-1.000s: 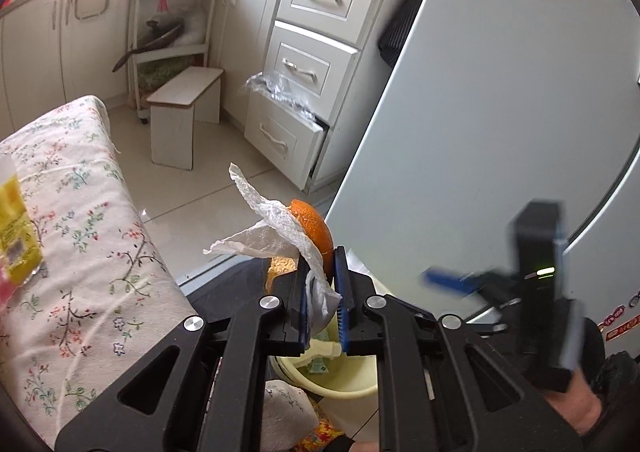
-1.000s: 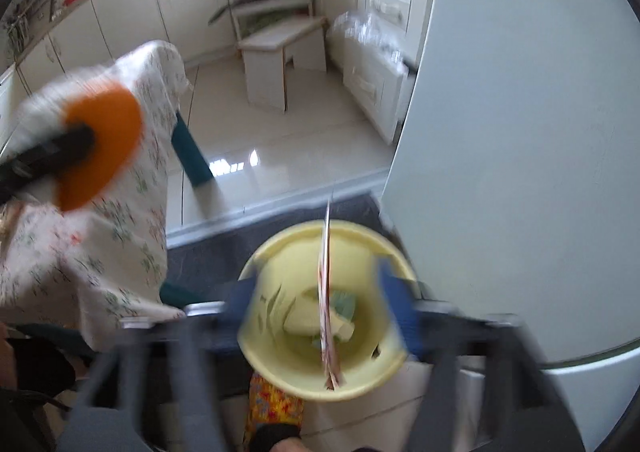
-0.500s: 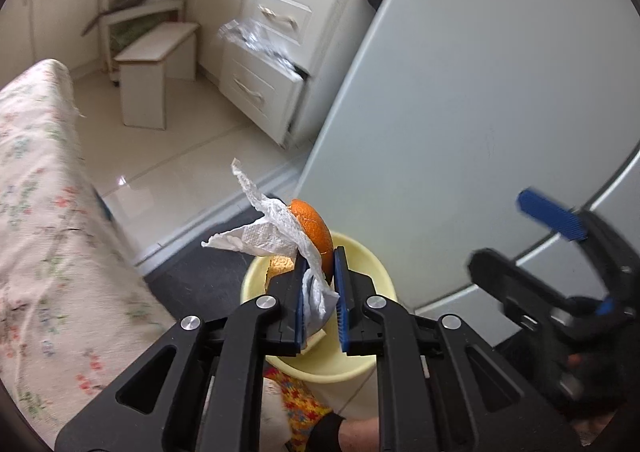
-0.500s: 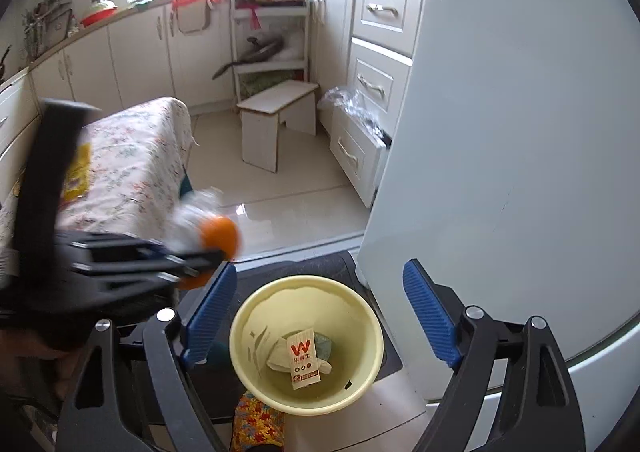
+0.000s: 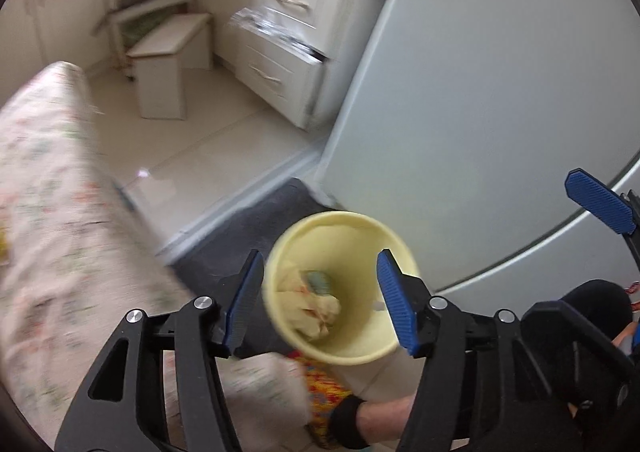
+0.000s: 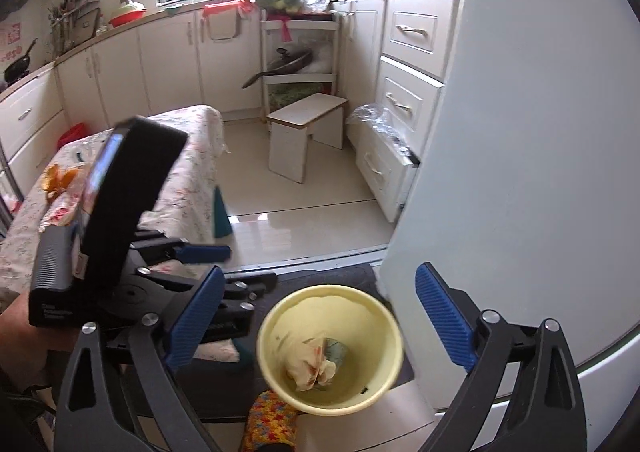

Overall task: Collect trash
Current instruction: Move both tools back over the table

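Yellow bin (image 5: 340,288) under both tongs, left (image 5: 320,300) opening and empty, right (image 6: 320,324) opening, empty. Inside: soft, light crumpled paper (image 6: 310,366); pinch anywhere.

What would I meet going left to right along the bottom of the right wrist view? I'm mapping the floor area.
Left gripper → yellow bin → right gripper's right finger → white fridge.

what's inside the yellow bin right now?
In the yellow bin: a crumpled tissue wad with orange-red showing in its folds, and a greenish-grey scrap beside it. Whatever lies under the wad is covered.
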Tool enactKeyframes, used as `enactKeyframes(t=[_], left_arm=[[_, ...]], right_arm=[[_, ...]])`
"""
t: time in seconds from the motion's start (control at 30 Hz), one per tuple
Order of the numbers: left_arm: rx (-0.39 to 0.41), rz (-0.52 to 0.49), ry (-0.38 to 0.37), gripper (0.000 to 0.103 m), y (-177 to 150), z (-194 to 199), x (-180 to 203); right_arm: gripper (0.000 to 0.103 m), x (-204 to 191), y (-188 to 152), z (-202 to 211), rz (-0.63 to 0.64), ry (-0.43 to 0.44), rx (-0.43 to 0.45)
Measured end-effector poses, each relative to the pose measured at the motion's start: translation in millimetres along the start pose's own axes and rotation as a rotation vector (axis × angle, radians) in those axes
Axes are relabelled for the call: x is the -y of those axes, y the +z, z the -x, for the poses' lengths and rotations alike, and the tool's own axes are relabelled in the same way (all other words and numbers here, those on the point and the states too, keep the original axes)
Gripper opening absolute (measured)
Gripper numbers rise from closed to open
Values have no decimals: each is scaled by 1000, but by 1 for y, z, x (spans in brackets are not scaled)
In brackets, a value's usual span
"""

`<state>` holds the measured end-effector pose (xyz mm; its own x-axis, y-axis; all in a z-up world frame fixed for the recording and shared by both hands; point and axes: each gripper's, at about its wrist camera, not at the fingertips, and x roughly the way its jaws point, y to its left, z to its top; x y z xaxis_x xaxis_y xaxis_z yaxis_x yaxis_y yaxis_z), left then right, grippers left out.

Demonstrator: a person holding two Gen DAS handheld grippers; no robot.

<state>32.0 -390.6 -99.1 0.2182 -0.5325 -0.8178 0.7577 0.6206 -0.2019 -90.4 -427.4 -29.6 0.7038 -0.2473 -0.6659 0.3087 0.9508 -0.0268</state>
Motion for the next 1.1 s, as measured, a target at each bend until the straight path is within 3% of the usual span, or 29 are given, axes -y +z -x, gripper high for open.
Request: enactKeyframes(t=[0.17, 0.4, 0.8, 1.1], left_arm=[[76, 11, 142, 63, -16, 46, -28], [137, 119, 274, 65, -48, 107, -89], [156, 264, 344, 66, -100, 142, -152], [156, 288, 353, 66, -108, 140, -166]], right_arm=[[94, -24, 7, 3, 3, 130, -25], [94, -77, 10, 9, 127, 200, -30], [94, -129, 9, 13, 240, 258, -27], [94, -148, 7, 13, 275, 273, -38]])
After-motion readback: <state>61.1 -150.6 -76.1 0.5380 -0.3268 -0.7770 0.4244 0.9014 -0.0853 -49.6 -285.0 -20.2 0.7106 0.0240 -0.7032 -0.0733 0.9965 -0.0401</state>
